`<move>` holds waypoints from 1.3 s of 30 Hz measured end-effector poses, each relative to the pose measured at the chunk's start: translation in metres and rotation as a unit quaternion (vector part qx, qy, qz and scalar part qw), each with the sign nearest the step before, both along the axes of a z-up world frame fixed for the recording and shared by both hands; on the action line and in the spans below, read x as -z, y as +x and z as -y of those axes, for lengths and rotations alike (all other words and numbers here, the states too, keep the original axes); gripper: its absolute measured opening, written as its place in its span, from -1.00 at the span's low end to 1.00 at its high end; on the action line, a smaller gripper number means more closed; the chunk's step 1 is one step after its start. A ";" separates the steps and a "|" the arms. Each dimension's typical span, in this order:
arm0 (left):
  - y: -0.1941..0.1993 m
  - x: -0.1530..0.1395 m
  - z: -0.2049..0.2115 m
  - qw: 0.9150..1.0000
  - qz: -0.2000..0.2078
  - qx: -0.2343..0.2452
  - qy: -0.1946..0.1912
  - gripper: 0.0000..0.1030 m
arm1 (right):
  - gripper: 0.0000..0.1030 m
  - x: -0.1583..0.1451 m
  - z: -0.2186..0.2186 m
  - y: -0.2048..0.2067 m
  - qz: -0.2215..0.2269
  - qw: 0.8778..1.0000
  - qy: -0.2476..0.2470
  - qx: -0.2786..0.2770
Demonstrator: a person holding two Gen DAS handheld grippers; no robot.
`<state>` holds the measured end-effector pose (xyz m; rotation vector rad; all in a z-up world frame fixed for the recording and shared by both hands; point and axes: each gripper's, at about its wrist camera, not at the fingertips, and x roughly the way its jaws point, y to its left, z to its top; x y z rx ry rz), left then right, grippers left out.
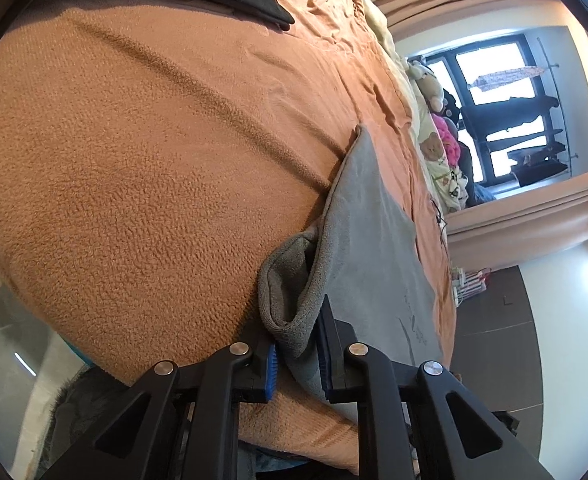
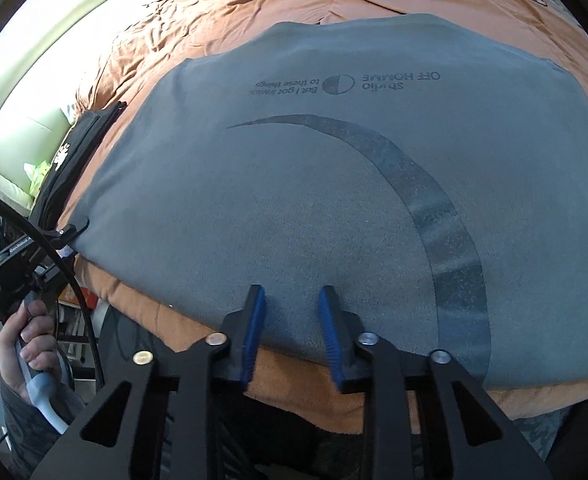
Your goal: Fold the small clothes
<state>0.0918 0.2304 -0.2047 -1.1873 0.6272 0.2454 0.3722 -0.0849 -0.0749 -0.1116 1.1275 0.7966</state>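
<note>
Gripping grey shirt (image 1: 370, 240) — left gripper (image 1: 298, 344)

The grey shirt (image 2: 334, 184), spread on the orange blanket (image 2: 254, 8), carries upside-down print near its far edge: "studio OFF HOMME" and smaller "But I got … to these things".

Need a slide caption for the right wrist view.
Right gripper with jaws parted over the near edge of a grey printed T-shirt spread flat on an orange blanket.
</note>
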 end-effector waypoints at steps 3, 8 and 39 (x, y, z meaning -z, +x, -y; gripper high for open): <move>0.000 -0.002 0.002 1.000 -0.005 -0.002 0.002 -0.67 | -0.66 0.005 -0.010 0.004 0.011 1.000 -0.007 0.003; 0.001 -0.005 0.004 1.000 -0.010 -0.003 0.009 -0.67 | -0.69 0.009 -0.026 0.017 0.016 1.000 -0.012 0.012; 0.005 -0.008 0.014 0.998 -0.044 -0.041 0.005 -0.67 | -0.71 0.011 -0.077 0.125 0.003 0.998 0.007 0.070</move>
